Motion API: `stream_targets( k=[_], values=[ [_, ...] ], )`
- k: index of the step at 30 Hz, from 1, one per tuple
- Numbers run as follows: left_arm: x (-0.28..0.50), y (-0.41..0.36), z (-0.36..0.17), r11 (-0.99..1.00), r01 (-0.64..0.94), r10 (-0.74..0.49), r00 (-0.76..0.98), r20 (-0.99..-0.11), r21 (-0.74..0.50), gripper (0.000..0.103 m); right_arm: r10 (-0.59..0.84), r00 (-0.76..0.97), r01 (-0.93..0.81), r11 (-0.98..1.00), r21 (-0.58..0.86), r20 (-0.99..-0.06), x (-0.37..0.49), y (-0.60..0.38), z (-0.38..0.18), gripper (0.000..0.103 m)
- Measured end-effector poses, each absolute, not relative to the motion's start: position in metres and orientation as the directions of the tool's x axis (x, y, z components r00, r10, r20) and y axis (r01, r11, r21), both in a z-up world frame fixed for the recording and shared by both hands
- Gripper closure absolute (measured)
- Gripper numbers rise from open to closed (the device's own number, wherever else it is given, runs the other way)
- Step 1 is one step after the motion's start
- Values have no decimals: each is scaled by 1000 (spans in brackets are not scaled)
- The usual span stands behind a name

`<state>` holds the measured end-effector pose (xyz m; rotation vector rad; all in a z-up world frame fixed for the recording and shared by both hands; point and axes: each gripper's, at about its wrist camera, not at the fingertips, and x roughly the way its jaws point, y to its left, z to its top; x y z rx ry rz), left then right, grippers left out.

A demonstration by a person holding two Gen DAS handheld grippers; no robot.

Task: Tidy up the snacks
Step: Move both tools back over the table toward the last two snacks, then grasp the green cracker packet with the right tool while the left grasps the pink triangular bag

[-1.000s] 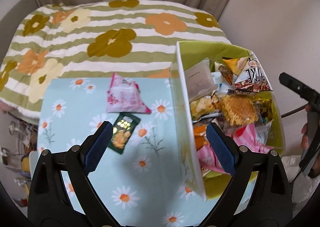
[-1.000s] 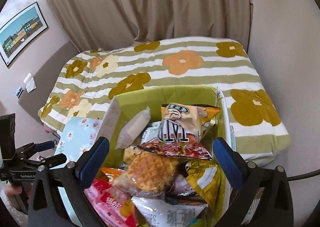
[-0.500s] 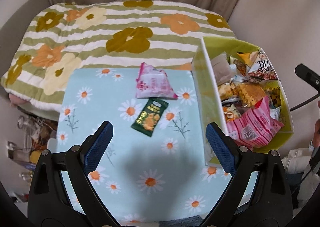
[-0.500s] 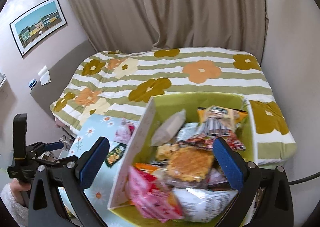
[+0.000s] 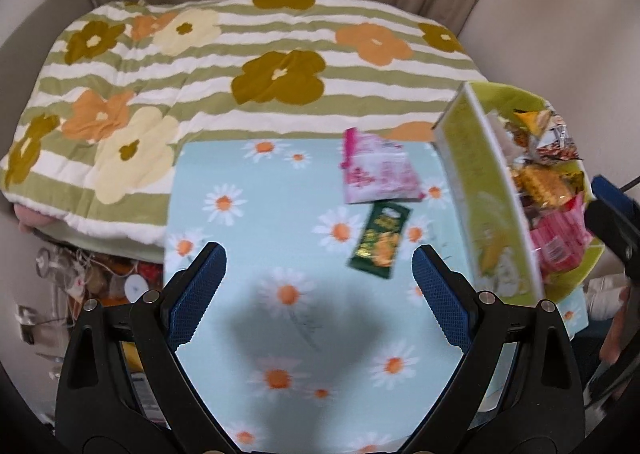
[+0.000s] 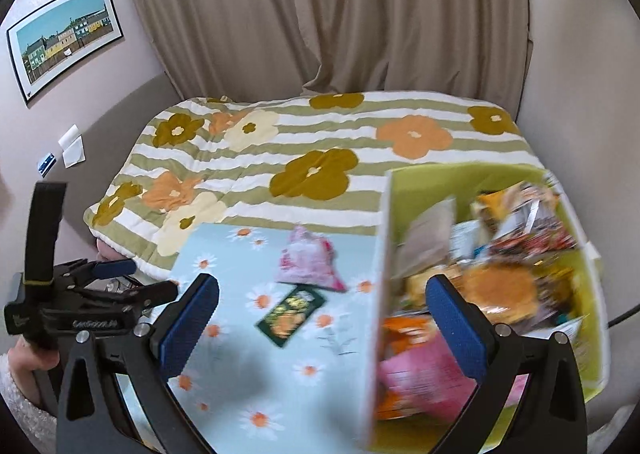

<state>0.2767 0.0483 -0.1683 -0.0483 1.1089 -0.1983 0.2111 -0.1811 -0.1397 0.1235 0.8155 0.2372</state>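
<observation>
Left gripper [image 5: 318, 288] nearest, jaws spread wide, nothing between, over bare daisy cloth [image 5: 248, 221]; its shadow on the cloth below. Right gripper [image 6: 322, 324] also spread, empty, straddling near wall of the box [image 6: 380, 294]. Mid-cloth: green packet [image 5: 379, 240], pink packet [image 5: 376, 169] just beyond, edges maybe touching, can't tell. Box at right, heaped w/ snacks [image 6: 492, 286], badly blurred, labels unreadable, right side cut off. Far: flowered blanket [image 5: 248, 65], curtain [image 6: 360, 13].
</observation>
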Motion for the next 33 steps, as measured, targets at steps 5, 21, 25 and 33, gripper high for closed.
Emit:
stream_targets(
  k=[5,21,25,33],
  values=[
    [297,83,-192,979,144,-188,396,-899,-141,9,178,669,-94,983,155,-721,219,-127,-180,0],
    [363,92,-259,951,269,-227,281,-932,-150,9,-48,569,182,981,69,-821,282,-98,-320,29],
    [388,73,-255,928,347,-246,292,-924,-137,9,-82,560,182,983,26,-824,283,-97,-324,39],
    [418,7,-255,813,576,-274,258,-927,-80,9,-88,566,132,991,-15,-820,267,-95,-322,55]
  ],
)
